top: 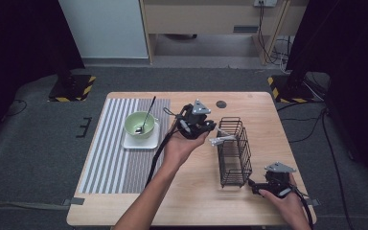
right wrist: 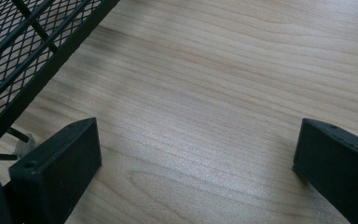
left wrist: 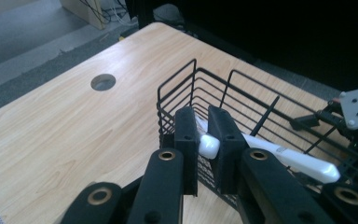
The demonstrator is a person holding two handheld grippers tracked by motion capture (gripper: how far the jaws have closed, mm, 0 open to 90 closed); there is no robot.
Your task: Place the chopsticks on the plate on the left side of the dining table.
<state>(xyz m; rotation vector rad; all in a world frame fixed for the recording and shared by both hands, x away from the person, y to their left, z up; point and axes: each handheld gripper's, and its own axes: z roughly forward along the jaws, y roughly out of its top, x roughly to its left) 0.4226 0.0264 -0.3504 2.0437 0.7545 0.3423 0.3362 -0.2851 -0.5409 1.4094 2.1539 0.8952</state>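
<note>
The left gripper (top: 206,135) has its jaws clamped on one end of a white utensil (top: 222,139), gripping it by the tip so that the rest of the piece is free to swing over the wire basket (top: 235,165). In the left gripper view the utensil (left wrist: 279,156) runs away from the jaws across the basket's (left wrist: 223,88) near rim and over its open top, lying almost level rather than upright; my reading is that it is being carried into the basket. The basket stands on the bare wood of the table (top: 201,191), its long side running away from the person, which leaves its open top free for a reach from the left. The right gripper (top: 258,188) sits low just beside the basket's near end, jaws spread wide and holding nothing; in its own view the right gripper (right wrist: 198,154) has only table wood between them and the basket's mesh (right wrist: 28,42) close alongside, probably ready to steady the basket. Well to the left of the basket, a green bowl (top: 140,123) with a spoon (top: 147,115) in it rests on a white plate (top: 140,142) on a striped mat (top: 110,158).
</note>
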